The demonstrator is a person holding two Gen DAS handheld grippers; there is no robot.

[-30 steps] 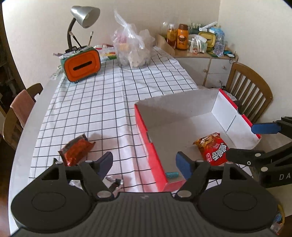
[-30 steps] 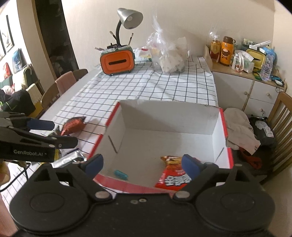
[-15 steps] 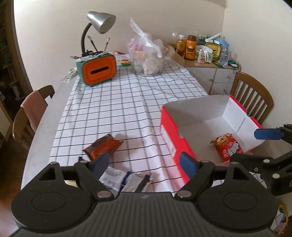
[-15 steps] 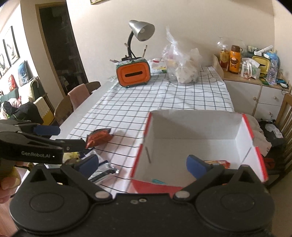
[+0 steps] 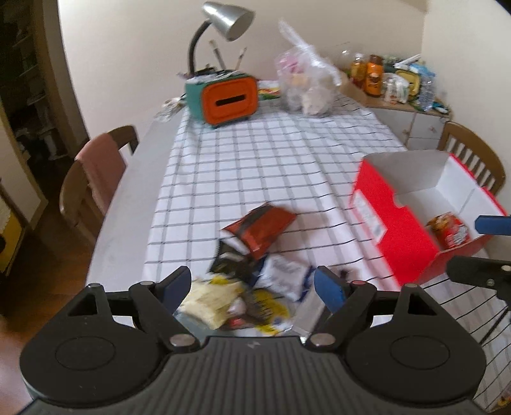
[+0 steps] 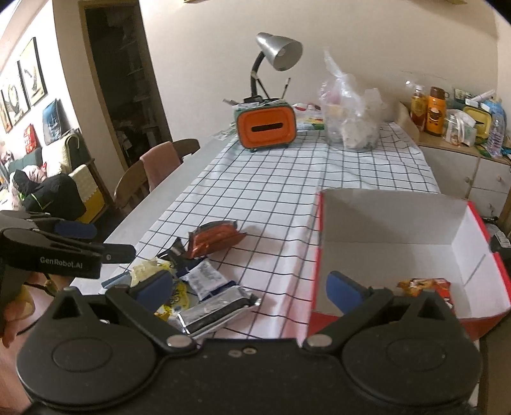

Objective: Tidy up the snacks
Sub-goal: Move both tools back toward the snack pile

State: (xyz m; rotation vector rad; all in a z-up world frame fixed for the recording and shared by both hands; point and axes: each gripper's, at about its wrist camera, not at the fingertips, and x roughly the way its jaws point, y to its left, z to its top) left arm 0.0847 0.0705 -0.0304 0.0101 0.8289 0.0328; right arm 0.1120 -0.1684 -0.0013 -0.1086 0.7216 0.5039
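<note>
A red box (image 5: 392, 223) with a white inside (image 6: 392, 255) stands on the checked cloth at the right. A red snack packet (image 5: 450, 230) lies inside it, also seen in the right wrist view (image 6: 424, 285). A pile of loose snack packets lies near the front edge: a dark red packet (image 5: 260, 228) (image 6: 215, 239), a white-blue one (image 5: 282, 277), a yellow one (image 5: 210, 298) and a silver one (image 6: 214, 311). My left gripper (image 5: 252, 285) is open and empty above the pile. My right gripper (image 6: 252, 285) is open and empty between pile and box.
An orange tissue holder (image 5: 230, 100) with a desk lamp (image 5: 228, 17) and a clear plastic bag (image 5: 306, 89) stand at the table's far end. Wooden chairs (image 5: 92, 178) flank the table. A cluttered sideboard (image 6: 453, 127) stands at the back right.
Both grippers have swung left, away from the box and toward the packet pile. The pile now shows in both views. Both stay open.
</note>
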